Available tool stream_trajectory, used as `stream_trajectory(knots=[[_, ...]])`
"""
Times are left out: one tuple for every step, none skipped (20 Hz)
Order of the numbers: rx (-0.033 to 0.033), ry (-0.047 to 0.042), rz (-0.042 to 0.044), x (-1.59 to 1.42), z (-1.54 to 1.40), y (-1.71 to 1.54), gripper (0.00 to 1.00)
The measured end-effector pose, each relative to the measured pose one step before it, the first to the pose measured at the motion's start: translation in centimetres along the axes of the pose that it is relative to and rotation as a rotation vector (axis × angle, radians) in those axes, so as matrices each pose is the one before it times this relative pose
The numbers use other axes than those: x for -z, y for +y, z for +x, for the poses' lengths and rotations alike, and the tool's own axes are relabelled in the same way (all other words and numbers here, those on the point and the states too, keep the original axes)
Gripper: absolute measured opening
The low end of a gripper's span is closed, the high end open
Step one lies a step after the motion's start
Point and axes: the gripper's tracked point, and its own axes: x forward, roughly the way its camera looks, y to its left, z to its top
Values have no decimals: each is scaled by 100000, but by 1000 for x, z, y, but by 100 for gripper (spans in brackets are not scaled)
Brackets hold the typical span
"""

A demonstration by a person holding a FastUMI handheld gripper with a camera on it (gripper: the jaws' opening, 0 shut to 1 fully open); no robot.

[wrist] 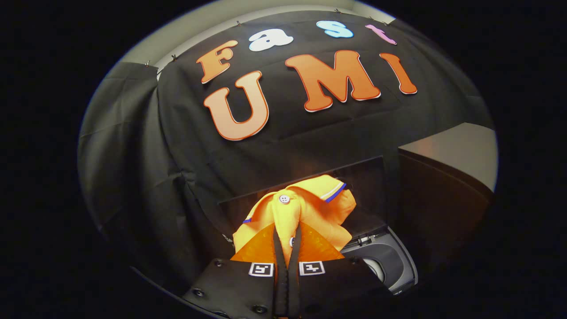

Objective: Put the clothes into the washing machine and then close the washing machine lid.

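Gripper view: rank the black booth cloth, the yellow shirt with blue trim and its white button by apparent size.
1. Black booth cloth
2. Yellow shirt with blue trim, clamped in the jaws and close to the camera
3. White button

Tongs [287, 235] drawn nearly together, with a fold of the shirt [305, 208] pinched between both fingers [278, 248]. Shirt bunched just ahead of and above the fingertips, hanging in front of the raised washing machine lid [367, 177]. Washing machine opening [385, 261] below and to the right of the shirt, beside the right finger. Cabinet [447, 177] farther right, behind the machine. Booth wall [177, 146] behind everything, wrapping round to the left.
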Motion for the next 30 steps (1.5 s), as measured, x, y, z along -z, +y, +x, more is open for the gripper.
stream_trajectory(knots=[[1214, 1114, -740, 962, 815, -401, 8], [1177, 1409, -710, 1133, 813, -463, 7], [1376, 2757, -776, 1354, 667, -340, 8], [1285, 2834, -247, 1282, 733, -351, 8], [1097, 2763, 299, 1418, 772, -414, 8], [1428, 3669, 483, 1416, 678, -603, 8], [1284, 3283, 890, 1401, 923, -440, 7], [1731, 3855, 1114, 1401, 966, -652, 8], [1799, 4098, 1489, 1704, 1385, -736, 7], [1877, 3168, 1531, 1089, 1405, -682, 8], [1789, 3295, 1230, 975, 1009, -557, 8], [1311, 2166, 1112, 972, 911, -282, 8], [1245, 2023, 105, 753, 706, -115, 8], [717, 2836, -483, 720, 788, -85, 8], [903, 3917, -656, 904, 642, -207, 8], [252, 4362, -654, 992, 357, -360, 8], [643, 1479, 295, 422, 309, -166, 8], [701, 2093, 279, 367, 279, -212, 8], [696, 1895, 560, 510, 280, -80, 8], [708, 1999, 437, 322, 256, -177, 8], [458, 1883, 360, 214, 237, -170, 8], [404, 1096, 274, 136, 272, -151, 8], [542, 2043, 113, 200, 392, -139, 8], [-106, 2701, 9, 413, 237, 113, 8], [-242, 2810, -303, 340, 176, -21, 8], [374, 1857, -528, 116, 273, -44, 8], [668, 858, -970, -43, 136, -57, 8], [320, 529, -745, 70, -102, -99, 8], [7, 78, -291, 15, -118, 83, 8], [-159, -100, 67, -106, 15, 26, 8]])
